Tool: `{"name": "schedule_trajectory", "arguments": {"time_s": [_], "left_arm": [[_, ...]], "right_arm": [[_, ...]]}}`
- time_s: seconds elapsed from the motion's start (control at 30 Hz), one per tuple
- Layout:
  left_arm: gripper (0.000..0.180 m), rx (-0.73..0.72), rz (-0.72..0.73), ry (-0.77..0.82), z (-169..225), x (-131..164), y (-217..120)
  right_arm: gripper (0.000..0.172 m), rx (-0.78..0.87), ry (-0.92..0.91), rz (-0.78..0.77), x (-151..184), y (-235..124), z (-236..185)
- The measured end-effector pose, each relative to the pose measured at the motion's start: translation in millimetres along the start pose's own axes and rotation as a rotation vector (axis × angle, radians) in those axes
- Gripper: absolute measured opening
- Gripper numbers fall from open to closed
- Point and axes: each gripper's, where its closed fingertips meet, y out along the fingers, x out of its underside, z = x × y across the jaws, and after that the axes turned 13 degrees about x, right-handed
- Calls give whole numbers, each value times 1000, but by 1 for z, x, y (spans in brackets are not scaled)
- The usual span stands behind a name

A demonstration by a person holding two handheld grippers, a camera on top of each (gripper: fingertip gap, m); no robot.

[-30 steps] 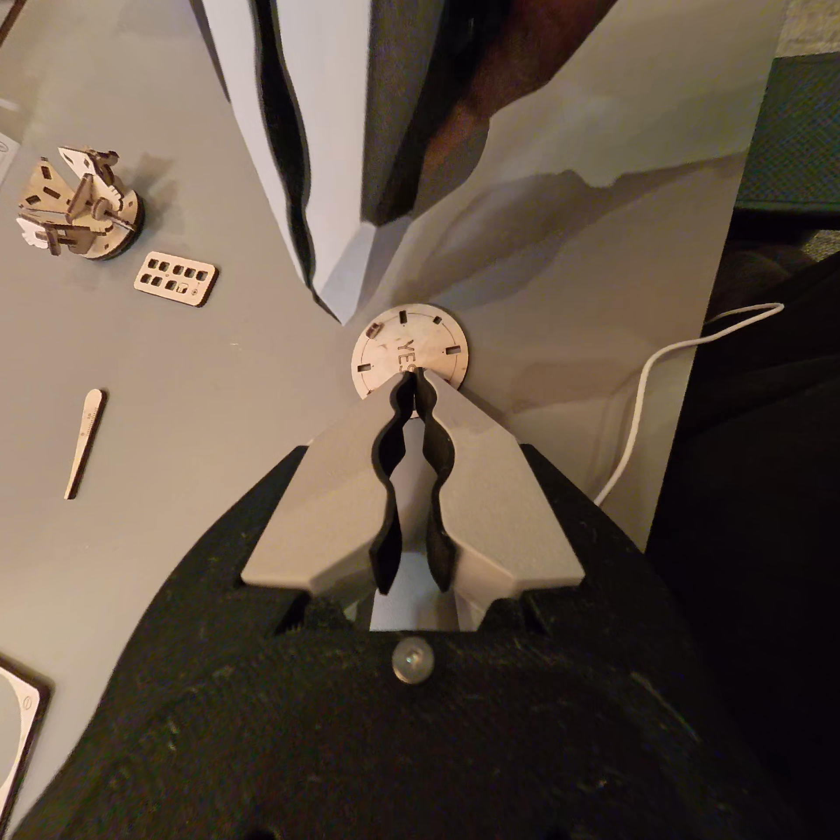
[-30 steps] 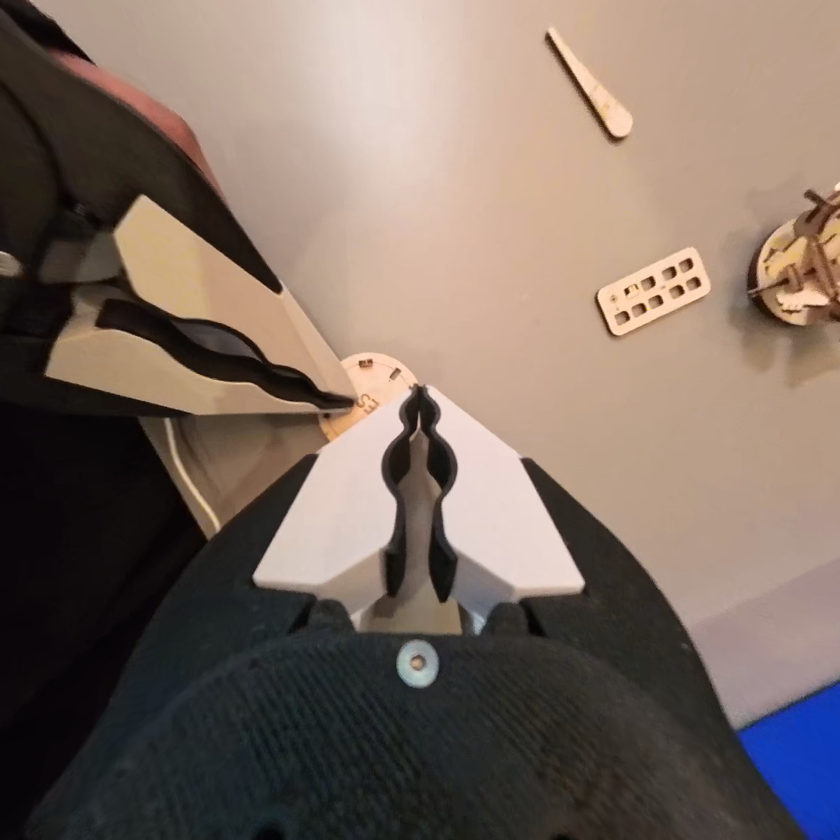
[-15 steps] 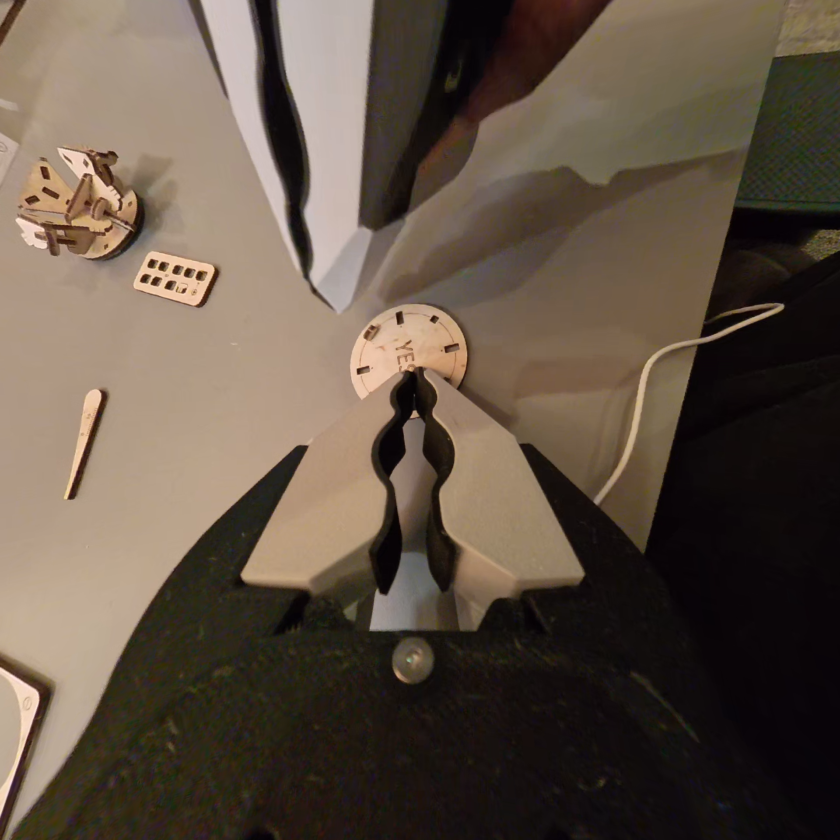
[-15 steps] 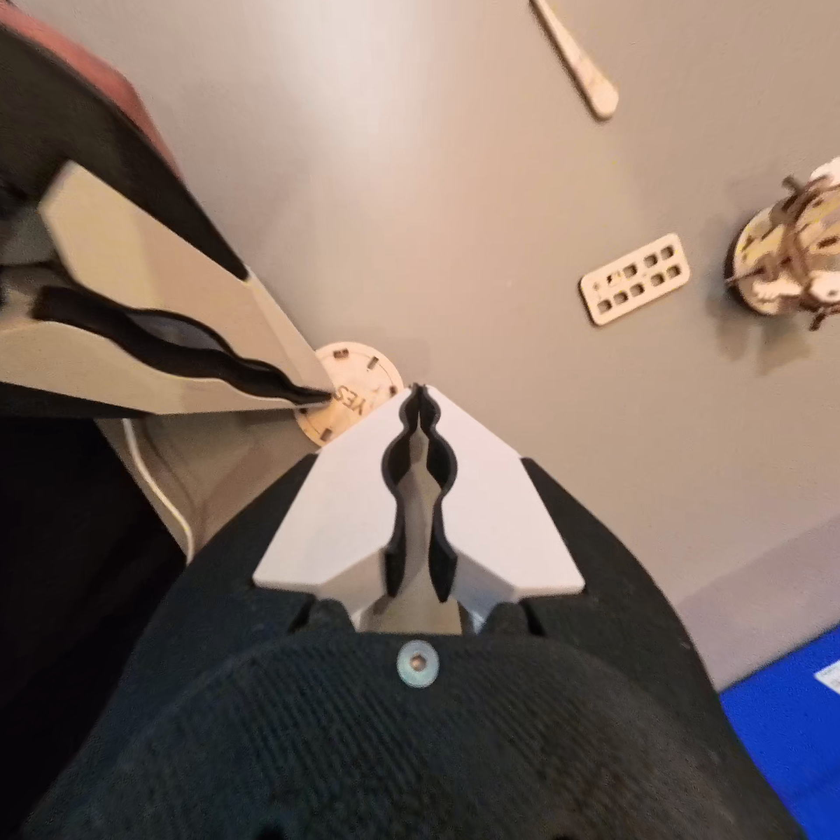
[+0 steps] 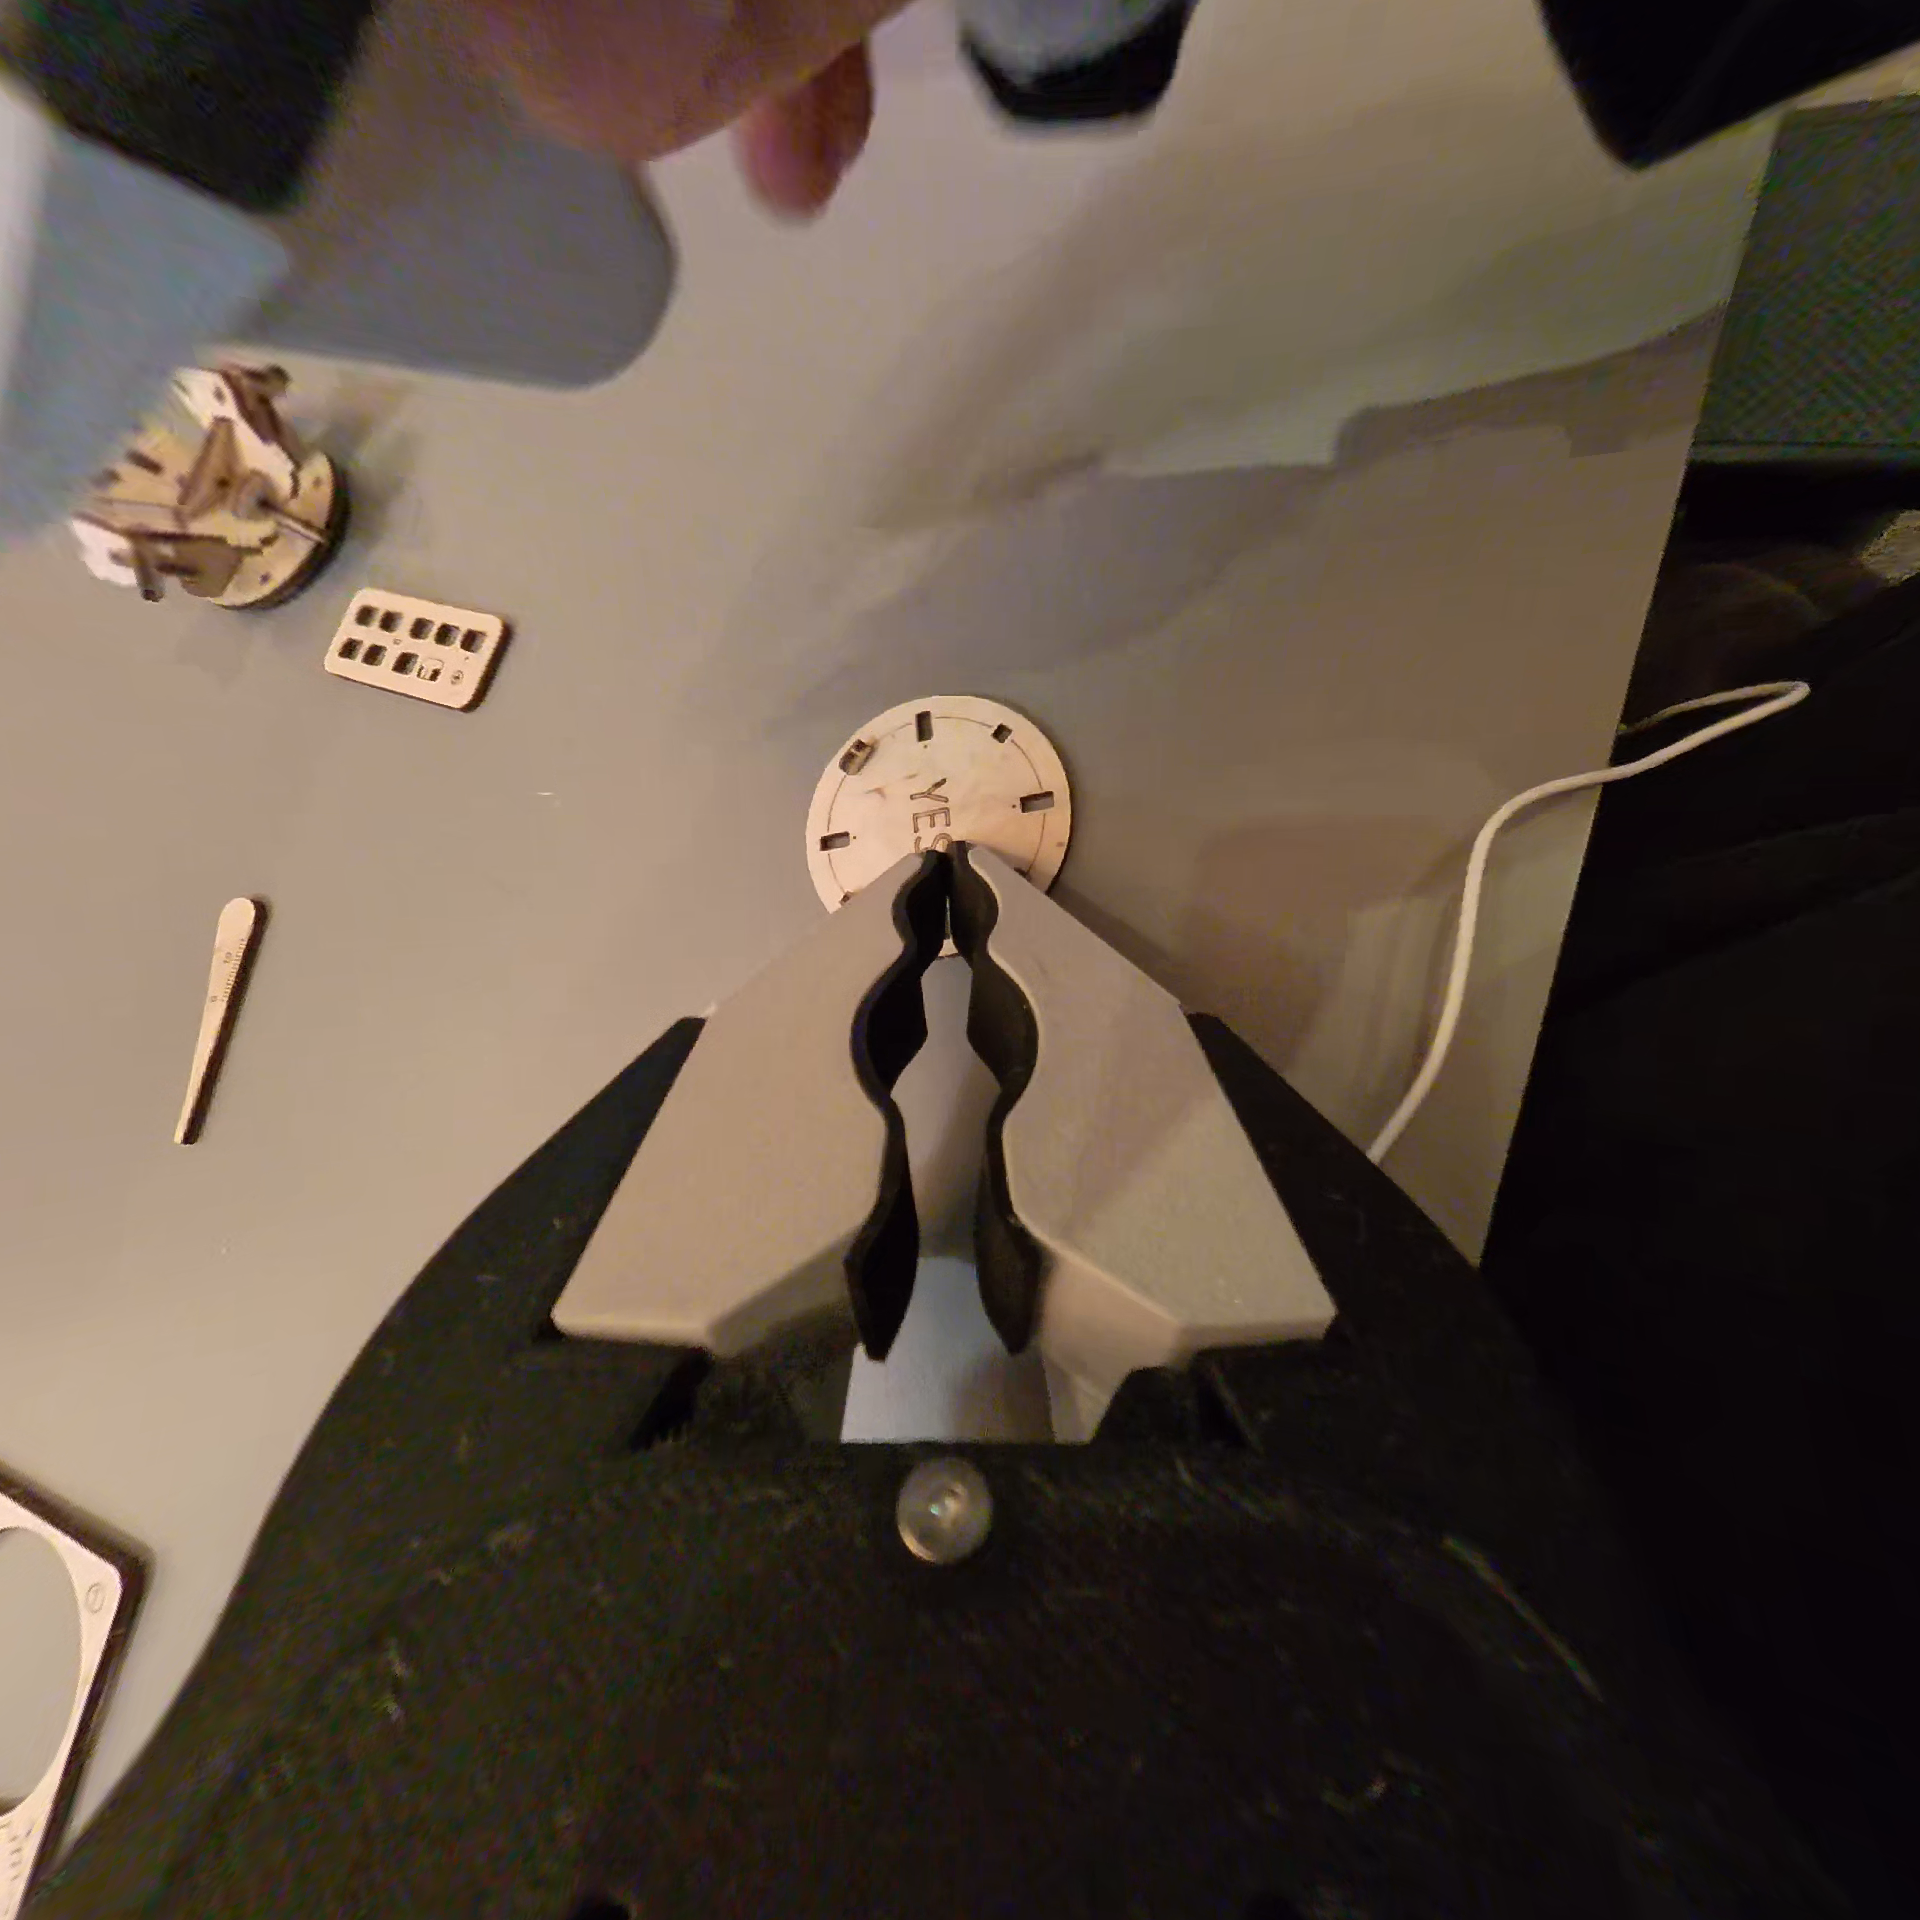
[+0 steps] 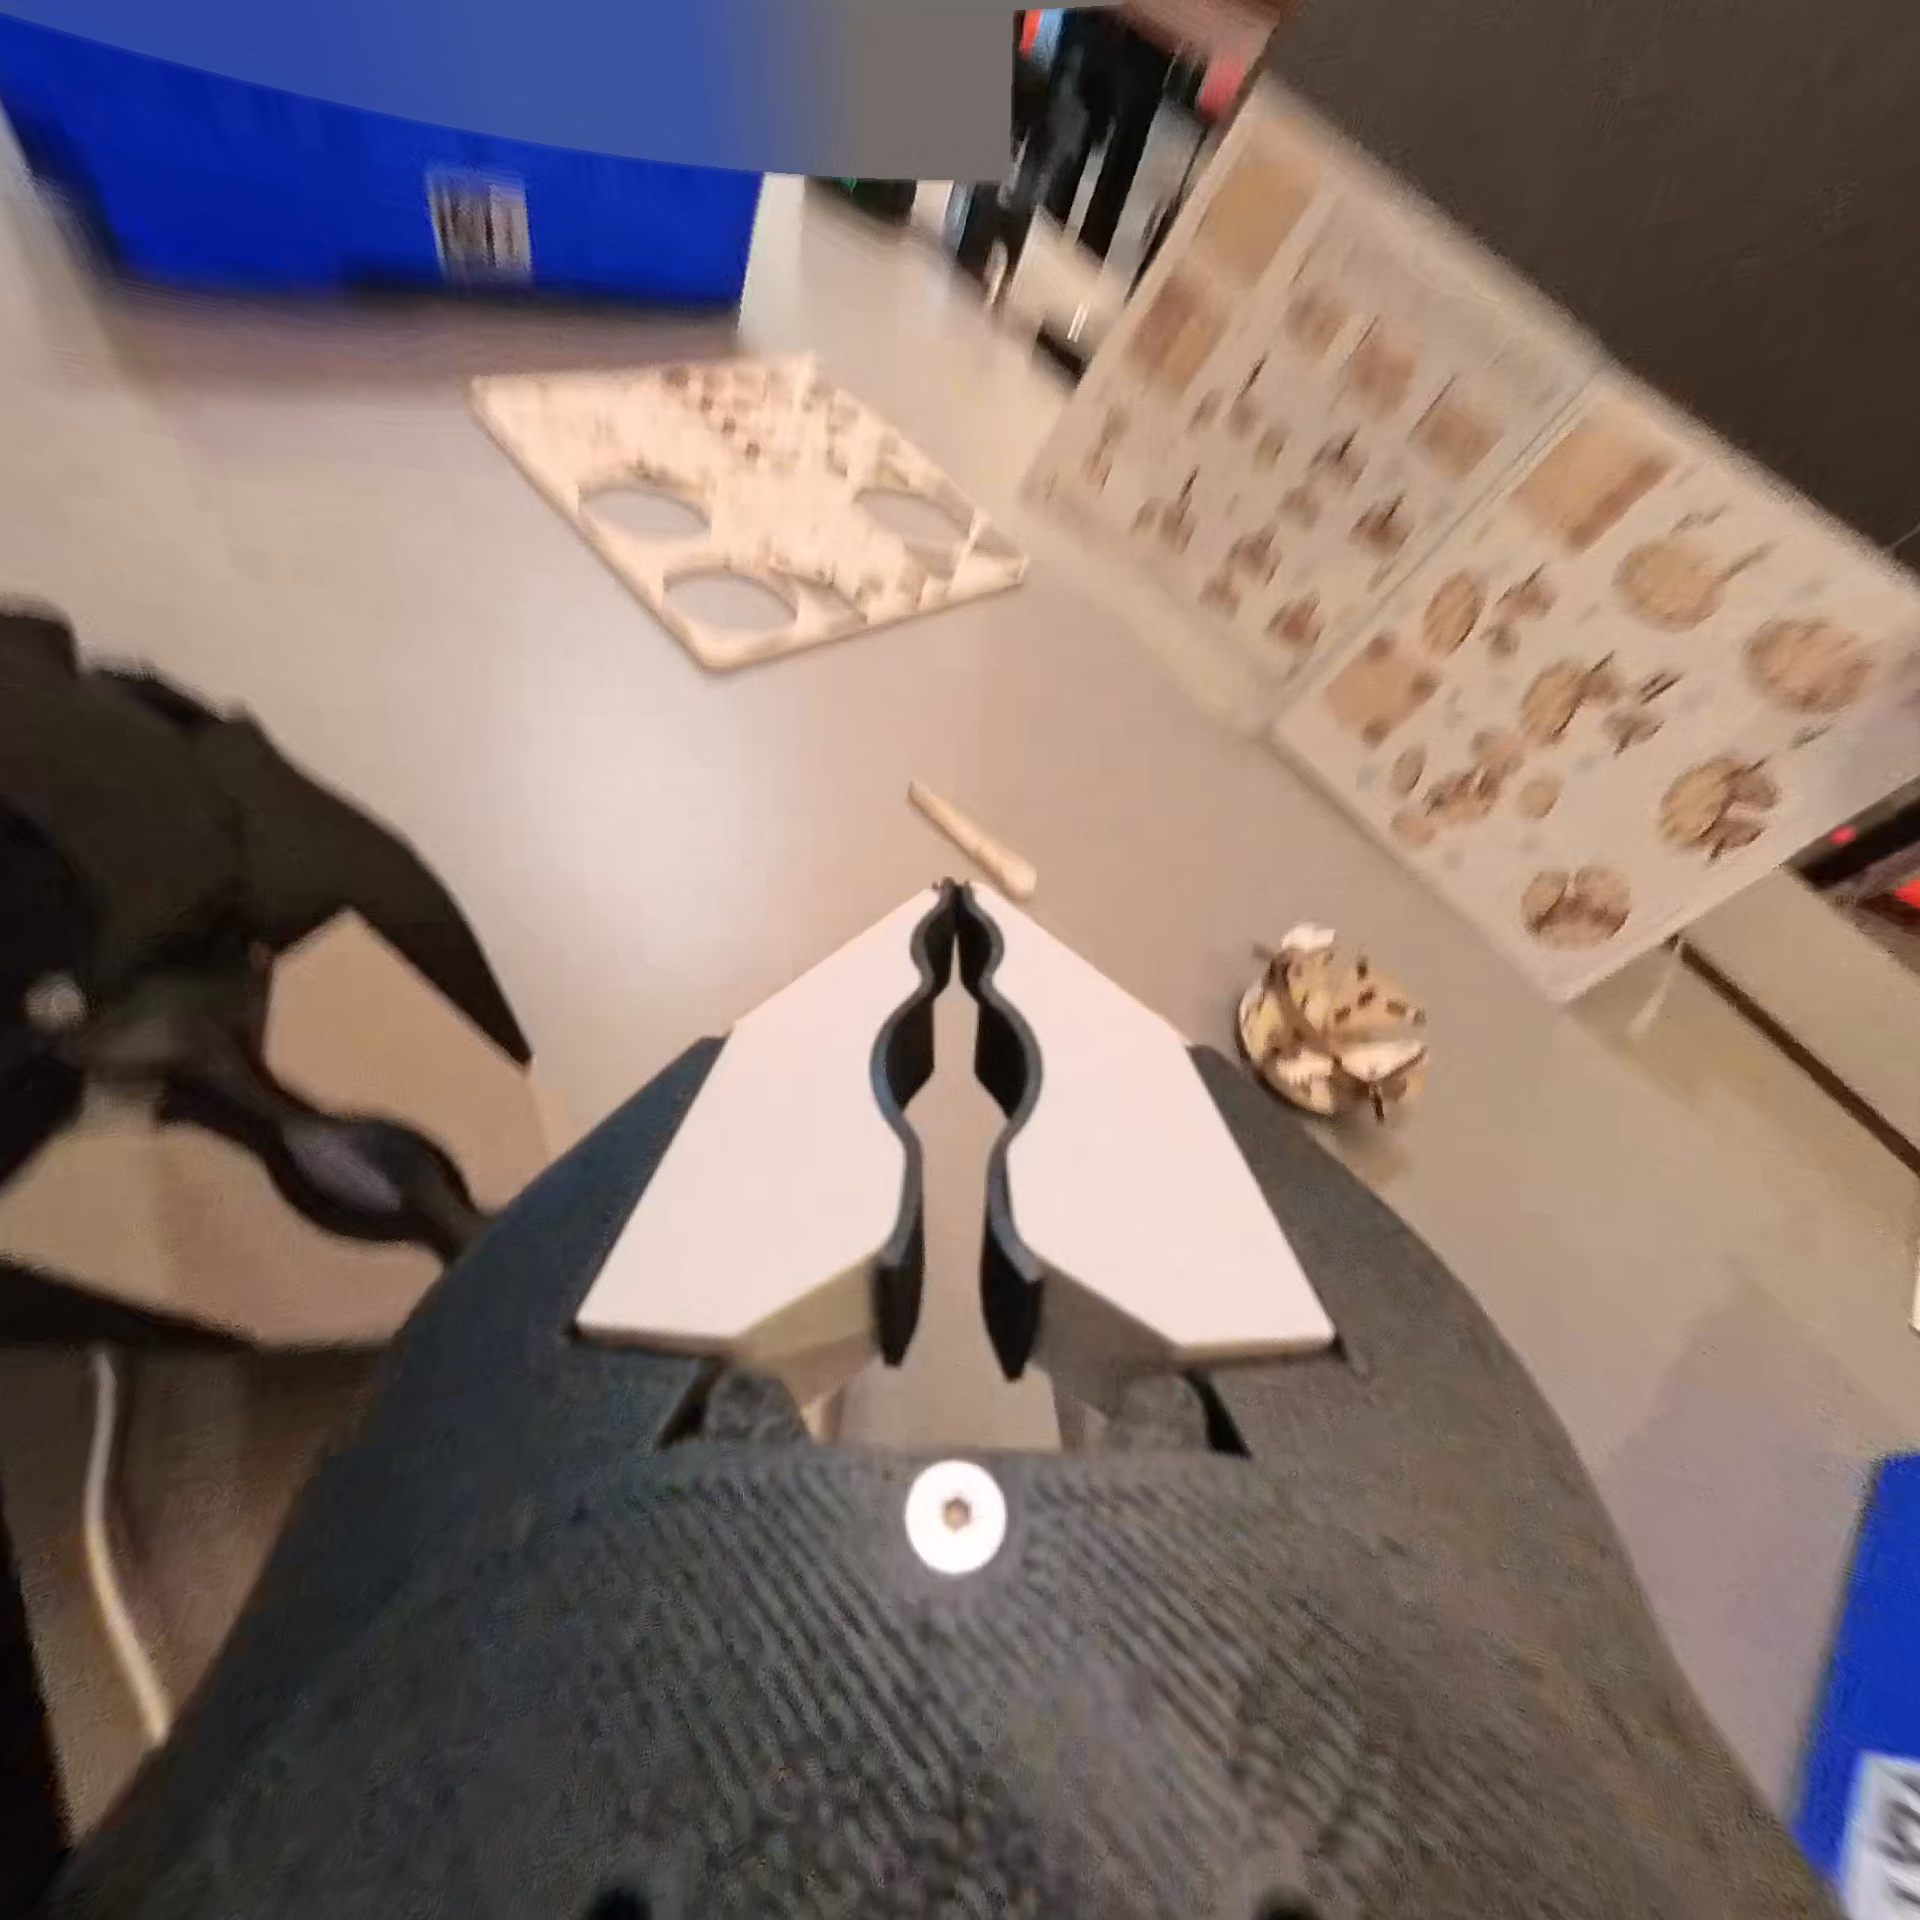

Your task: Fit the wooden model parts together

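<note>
The right hand-held gripper, pressed together and empty, has swung up off the disc, which lies on the table under the closed tips of the left hand-held gripper.

Two claws show, the left claw and the right claw. On the worktop lie one round wooden disc, one slotted wooden plate, one tapered wooden stick and one assembled wooden model. There is one white cable, one punched-out wooden sheet lies flat, and two printed sheets lean at the wall.
</note>
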Motion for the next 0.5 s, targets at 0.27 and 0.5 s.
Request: {"name": "schedule_trajectory", "arguments": {"time_s": [0.27, 0.5], "left_arm": [[0, -124, 57, 70, -11, -13, -5], [1, -189, -48, 86, -18, -1, 3]], "right_arm": [[0, 24, 532, 307, -37, 14, 21], [0, 281, 511, 399, -45, 26, 34]]}}
